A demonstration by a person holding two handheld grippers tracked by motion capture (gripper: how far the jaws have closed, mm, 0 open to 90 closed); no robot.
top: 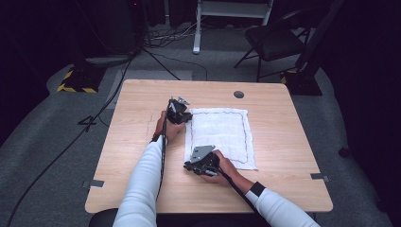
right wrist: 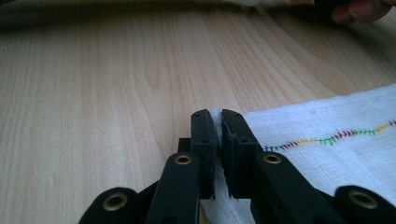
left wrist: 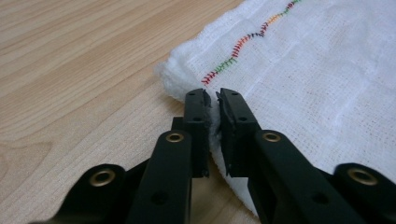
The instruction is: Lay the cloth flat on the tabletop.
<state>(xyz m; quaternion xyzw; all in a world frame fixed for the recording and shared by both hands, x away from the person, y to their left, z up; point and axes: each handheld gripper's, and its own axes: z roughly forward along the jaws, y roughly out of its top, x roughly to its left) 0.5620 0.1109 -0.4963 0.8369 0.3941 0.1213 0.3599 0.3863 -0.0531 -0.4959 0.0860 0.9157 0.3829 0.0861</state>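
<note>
A white cloth [top: 222, 135] with a coloured stitched border lies flat on the wooden table [top: 142, 142]. My left gripper [top: 187, 116] is at the cloth's far left corner. In the left gripper view its jaws [left wrist: 212, 98] are shut on the edge of the cloth [left wrist: 303, 70], with fabric pinched between the pads. My right gripper [top: 191, 165] is at the near left corner. In the right gripper view its jaws [right wrist: 215, 116] are shut on the cloth [right wrist: 336, 154], a sliver of white showing between them. The left hand [right wrist: 359, 9] shows far off.
A round cable hole [top: 239, 94] sits near the table's far edge. Behind the table stand a black folding chair [top: 272, 40], a white frame leg [top: 197, 28] and a yellow-and-black striped base [top: 75, 80]. Cables run across the grey floor [top: 56, 142].
</note>
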